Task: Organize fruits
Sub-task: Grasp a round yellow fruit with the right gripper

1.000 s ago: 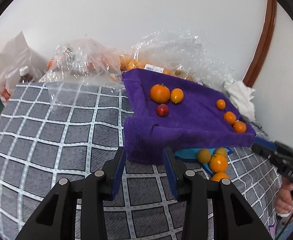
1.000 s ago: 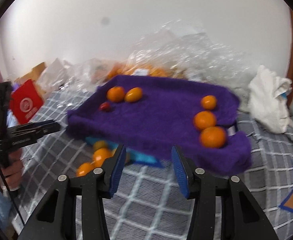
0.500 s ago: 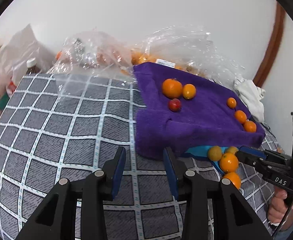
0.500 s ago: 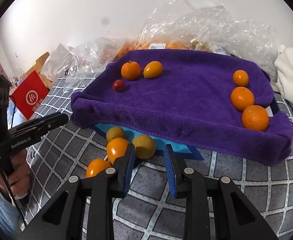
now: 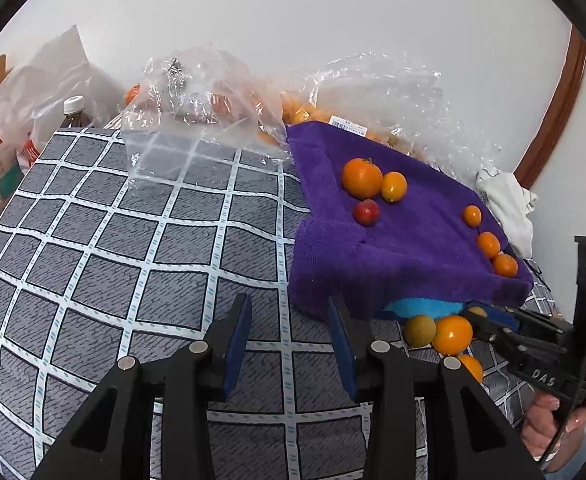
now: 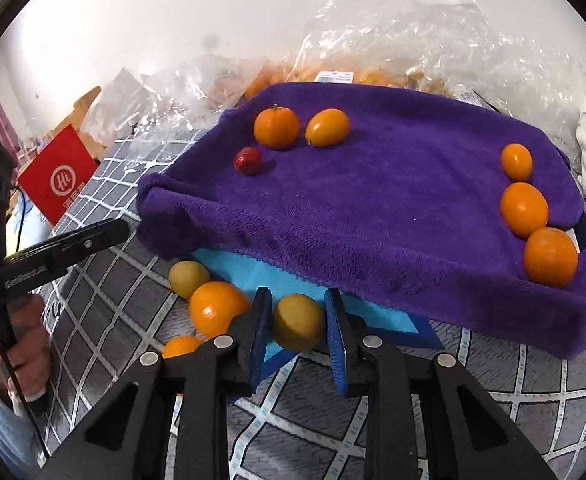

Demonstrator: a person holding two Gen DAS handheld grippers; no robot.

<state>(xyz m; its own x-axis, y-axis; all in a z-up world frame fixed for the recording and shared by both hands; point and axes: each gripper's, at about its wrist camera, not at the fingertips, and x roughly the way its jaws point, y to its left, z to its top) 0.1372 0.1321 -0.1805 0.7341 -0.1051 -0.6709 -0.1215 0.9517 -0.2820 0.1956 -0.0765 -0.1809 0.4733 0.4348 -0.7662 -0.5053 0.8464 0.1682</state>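
Note:
A purple towel-covered tray (image 6: 373,208) holds an orange (image 6: 276,126), a yellow oval fruit (image 6: 327,127), a small red fruit (image 6: 248,160) and three oranges along its right edge (image 6: 523,209). In front of it, by a blue mat (image 6: 237,272), several loose fruits lie on the checked cloth. My right gripper (image 6: 297,296) is shut on a yellow-green fruit (image 6: 297,322) there, with an orange (image 6: 217,309) touching its left finger. My left gripper (image 5: 289,304) hangs open over the cloth, left of the tray's corner, with nothing between its fingers.
Crinkled clear plastic bags (image 5: 213,92) with more fruit lie behind the tray against the wall. A white rag (image 5: 505,200) sits at the far right. A bottle (image 5: 75,114) and a red bag (image 6: 59,176) stand at the left edge of the grey checked cloth (image 5: 133,240).
My right gripper came down to the loose fruits in front of the tray and its jaws closed around the yellow-green one. The left gripper stayed open and hardly moved.

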